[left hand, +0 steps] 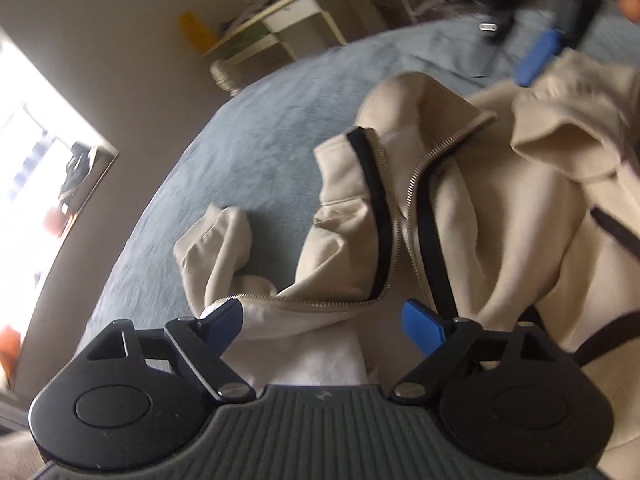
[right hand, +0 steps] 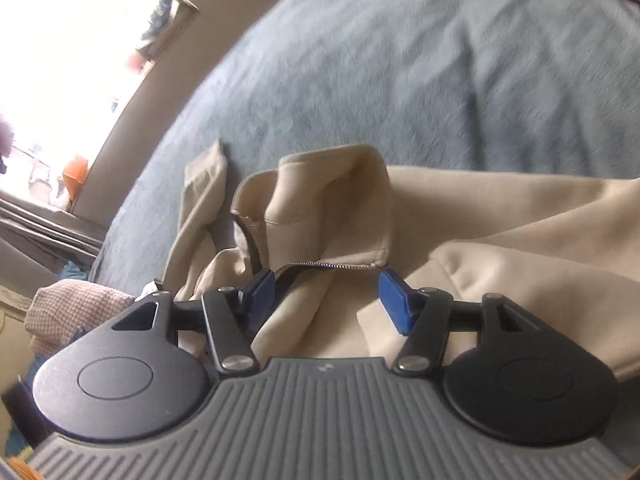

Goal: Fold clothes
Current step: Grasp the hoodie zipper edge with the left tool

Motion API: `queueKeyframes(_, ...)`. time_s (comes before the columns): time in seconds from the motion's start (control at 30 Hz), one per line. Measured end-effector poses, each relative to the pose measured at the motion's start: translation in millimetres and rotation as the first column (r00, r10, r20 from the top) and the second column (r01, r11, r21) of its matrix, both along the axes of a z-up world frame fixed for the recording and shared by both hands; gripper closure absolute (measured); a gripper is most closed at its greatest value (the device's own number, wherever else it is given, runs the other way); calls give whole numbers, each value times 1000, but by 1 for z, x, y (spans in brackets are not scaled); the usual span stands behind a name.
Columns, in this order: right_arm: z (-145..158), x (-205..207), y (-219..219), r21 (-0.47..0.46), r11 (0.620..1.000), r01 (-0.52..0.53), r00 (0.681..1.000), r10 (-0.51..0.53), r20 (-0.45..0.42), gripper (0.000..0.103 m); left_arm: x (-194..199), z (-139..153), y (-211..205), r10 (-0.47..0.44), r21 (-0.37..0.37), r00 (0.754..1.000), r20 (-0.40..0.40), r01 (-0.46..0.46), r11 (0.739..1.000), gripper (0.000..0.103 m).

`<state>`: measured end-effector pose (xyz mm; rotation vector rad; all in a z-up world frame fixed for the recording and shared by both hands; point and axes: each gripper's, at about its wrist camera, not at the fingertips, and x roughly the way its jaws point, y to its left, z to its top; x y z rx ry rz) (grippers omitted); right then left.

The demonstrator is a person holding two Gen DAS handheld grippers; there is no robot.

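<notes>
Both grippers stand wide and hold nothing: the left gripper (left hand: 324,322) hangs low over the zipper end of the beige jacket (left hand: 500,220), and the right gripper (right hand: 326,300) hangs over the same garment from its other side, its blue fingers (right hand: 394,302) either side of the zipper line.

Largest first: the blue-grey bed (right hand: 400,80) carries everything. On it the jacket lies crumpled, unzipped, its front panels bunched and one sleeve (left hand: 216,248) trailing out toward 9 o'clock in the left wrist view. The zipper (left hand: 412,184) runs from 6 toward 1 o'clock there.

As I judge it, the garment is not laid flat, so the step in hand is spreading or gathering it; whether this comes ahead of a fold or between 2 folds, the scene does not settle. A next grasp would call for pinching 1 single layer at an edge, not the bunched ridge, since thick fleece folds may slip from a shallow bite.

Around: a checked pink cloth (right hand: 76,312) at 8 o'clock by the bed edge, a shelf unit (left hand: 280,28) by the wall, a bright window (right hand: 68,60). None lies in the way.
</notes>
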<state>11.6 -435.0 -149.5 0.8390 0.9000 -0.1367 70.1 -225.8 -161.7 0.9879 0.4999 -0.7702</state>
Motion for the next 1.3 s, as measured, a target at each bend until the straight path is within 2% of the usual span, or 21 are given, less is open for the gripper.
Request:
queueKeyframes(0.17,-22,21,-4,55,998,38,997,-34,-64,45,25,-23,-11,-38,32,999,-27,39,999,17)
queueKeyframes(0.23,-28,24,-4,51,998,42,996,-38,-82,45,36,-32,-15,-49,42,998,-41,51,998,28)
queueKeyframes(0.3,-34,28,-4,48,998,47,994,-42,-100,45,47,-41,-19,-61,52,997,-55,64,997,48)
queueKeyframes(0.33,-36,29,-4,46,998,48,993,-43,-109,45,53,-41,-18,-52,31,996,-68,54,998,54)
queueKeyframes(0.4,-40,29,-8,48,998,43,992,-38,-119,45,69,-31,-13,8,-31,997,-79,-11,999,82)
queueKeyframes(0.47,-41,32,-4,40,999,32,993,-27,-118,45,91,-17,0,109,-113,988,-108,-122,986,86)
queueKeyframes(0.5,-42,35,-2,34,999,24,993,-20,-118,45,103,-11,10,163,-157,976,-143,-185,970,87)
queueKeyframes(0.57,-43,40,1,25,1000,7,993,-4,-118,45,128,1,29,262,-236,940,-219,-312,920,88)
queueKeyframes(0.7,-44,54,9,-6,1000,-26,994,25,-106,45,155,11,71,406,-311,862,-304,-493,813,89)
queueKeyframes(0.83,-39,73,20,-50,996,-75,996,73,-41,45,153,22,112,511,-355,797,-322,-602,715,89)
queueKeyframes(0.97,-39,99,46,-63,985,-163,986,162,-33,22,143,39,148,600,-399,734,-318,-677,618,89)
queueKeyframes(1.1,-41,121,85,-124,954,-273,961,265,-81,19,138,45,188,683,-406,649,-336,-754,517,89)
queueKeyframes(1.17,-44,127,106,-193,922,-334,941,317,-116,18,133,43,205,703,-400,619,-348,-777,486,89)
queueKeyframes(1.3,-52,121,134,-339,851,-400,914,344,-214,17,124,39,216,715,-398,614,-334,-780,484,89)
